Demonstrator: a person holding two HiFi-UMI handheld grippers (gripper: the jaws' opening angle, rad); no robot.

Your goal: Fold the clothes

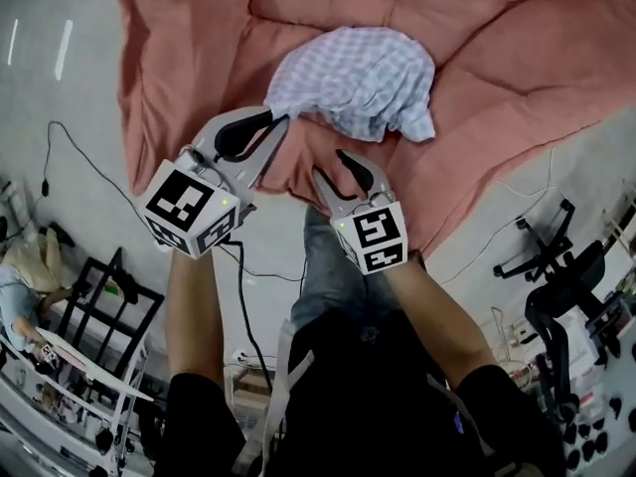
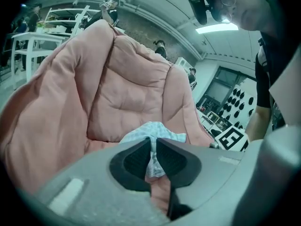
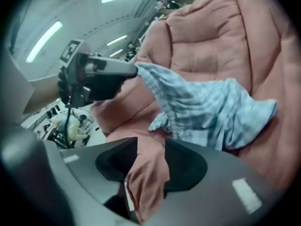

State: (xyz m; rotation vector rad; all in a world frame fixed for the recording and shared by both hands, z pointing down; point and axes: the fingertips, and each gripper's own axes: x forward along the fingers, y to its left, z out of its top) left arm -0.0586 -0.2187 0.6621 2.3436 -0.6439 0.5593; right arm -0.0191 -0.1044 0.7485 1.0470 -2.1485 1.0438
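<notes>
Status: light blue-and-white checked cloth garment (image 1: pixel 358 78) sits crumpled in a heap on a salmon-pink quilted comforter (image 1: pixel 199 38), with grey floor (image 1: pixel 60 97) showing beside it. Left gripper (image 2: pixel 154 147) is clamped on an edge of the garment: jaws nearly together, with a thin strip of checked fabric pinched between the pads, clear in the left gripper view. From that grip the cloth stretches down to the rest of the heap, so the held edge is raised off the comforter; the right gripper view shows this side-on. Right gripper (image 3: pixel 150 147) has its jaws partly apart, angled down at the comforter's near edge, near the heap but not on the garment. Pink fabric fills the gap between its pads. Can't tell whether the pads touch it or it just lies behind them; it looks ungripped. The two grippers are near each other, left one closer to the heap. Thin black cable (image 1: pixel 94 172) lies on the floor at left.
</notes>
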